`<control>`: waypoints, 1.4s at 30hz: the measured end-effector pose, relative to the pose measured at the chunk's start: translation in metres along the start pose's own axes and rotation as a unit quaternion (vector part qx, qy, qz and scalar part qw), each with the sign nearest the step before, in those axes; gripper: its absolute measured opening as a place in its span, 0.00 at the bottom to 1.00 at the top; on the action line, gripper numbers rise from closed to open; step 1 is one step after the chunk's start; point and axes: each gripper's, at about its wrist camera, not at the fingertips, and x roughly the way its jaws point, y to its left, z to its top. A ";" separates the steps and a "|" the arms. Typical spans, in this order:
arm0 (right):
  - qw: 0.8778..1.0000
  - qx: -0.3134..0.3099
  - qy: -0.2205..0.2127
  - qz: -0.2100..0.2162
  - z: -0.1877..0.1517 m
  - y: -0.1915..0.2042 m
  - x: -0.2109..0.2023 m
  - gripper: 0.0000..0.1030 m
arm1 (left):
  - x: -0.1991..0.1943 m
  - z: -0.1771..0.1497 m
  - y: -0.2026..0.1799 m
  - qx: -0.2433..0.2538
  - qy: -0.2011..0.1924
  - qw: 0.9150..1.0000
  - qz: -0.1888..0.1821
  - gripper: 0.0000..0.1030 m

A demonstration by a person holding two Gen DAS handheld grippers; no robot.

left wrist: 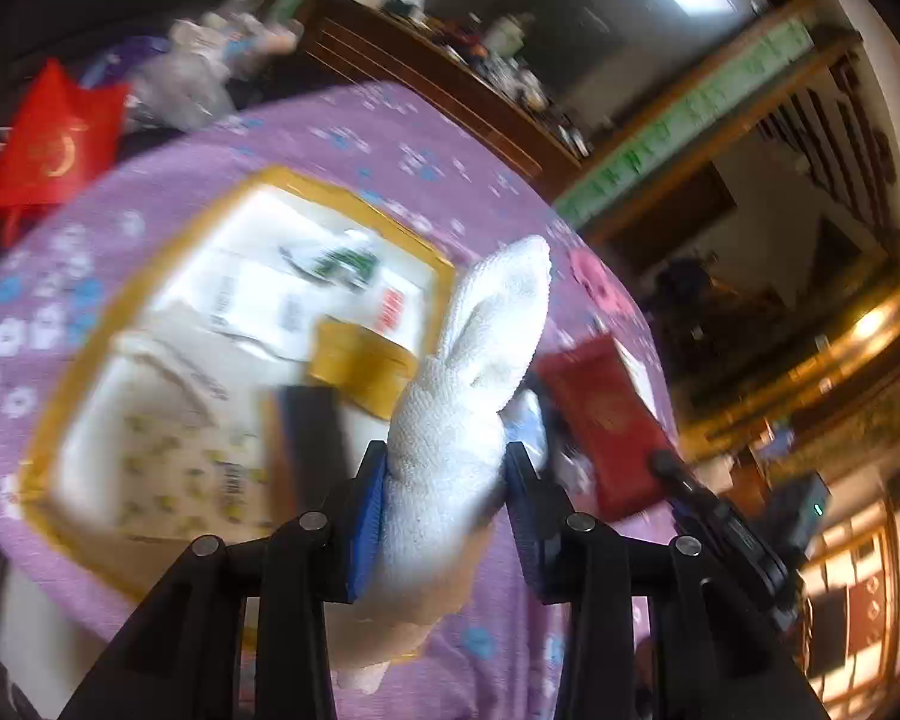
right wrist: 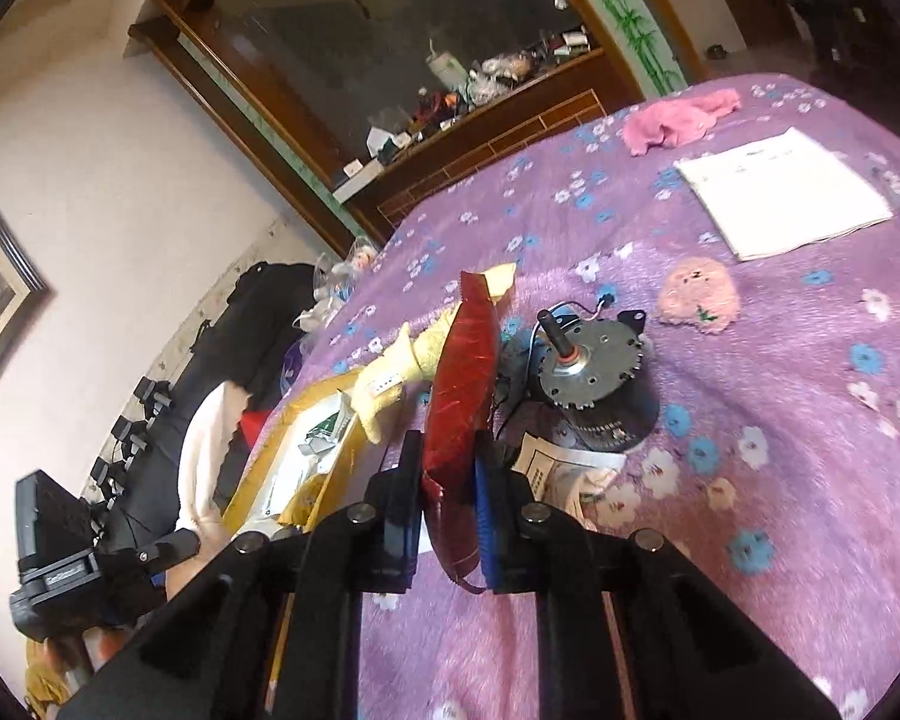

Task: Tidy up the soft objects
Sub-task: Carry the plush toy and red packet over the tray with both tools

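Note:
My left gripper point(left wrist: 447, 468) is shut on a white terry cloth point(left wrist: 468, 372), held above the purple flowered bedspread point(left wrist: 390, 144), beside an open cardboard box point(left wrist: 222, 324). My right gripper point(right wrist: 447, 468) is shut on a red pouch point(right wrist: 465, 372), which also shows in the left wrist view point(left wrist: 606, 414). A yellow soft cloth point(right wrist: 402, 366) lies at the box's edge point(right wrist: 324, 396). A pink cloth point(right wrist: 678, 120) and a pink fluffy pad point(right wrist: 699, 294) lie further on the bedspread. The left gripper with the white cloth point(right wrist: 204, 462) shows at the left of the right wrist view.
An electric motor point(right wrist: 594, 372) with wires stands on the bedspread next to the red pouch. A white booklet point(right wrist: 786, 192) lies beyond it. A red bag point(left wrist: 54, 144) hangs off the bed. A wooden headboard shelf point(right wrist: 510, 96) holds clutter. The box holds papers and packets.

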 end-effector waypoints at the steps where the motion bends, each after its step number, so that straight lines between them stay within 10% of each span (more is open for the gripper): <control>1: 1.000 0.001 -0.001 0.002 0.000 0.002 -0.004 0.13 | -0.003 0.001 0.003 0.000 -0.002 1.000 0.003 0.38; 8: 0.998 -0.020 -0.032 0.056 0.001 0.044 -0.029 0.13 | -0.016 0.015 0.030 -0.021 -0.015 0.999 0.022 0.38; 18: 0.989 -0.034 0.048 0.135 -0.007 0.116 0.072 0.14 | 0.005 0.050 0.057 -0.043 -0.021 0.995 0.092 0.39; 31: 0.985 -0.009 0.151 0.079 -0.027 0.124 0.175 0.15 | 0.054 0.064 0.093 -0.034 0.008 0.990 0.134 0.45; 36: 0.978 -0.040 0.194 0.058 -0.030 0.127 0.177 0.22 | 0.040 0.057 0.096 -0.050 -0.003 0.995 0.085 0.71; 42: 0.982 -0.061 0.174 0.049 -0.030 0.120 0.138 0.59 | 0.027 0.040 0.078 -0.032 -0.012 0.991 0.129 0.71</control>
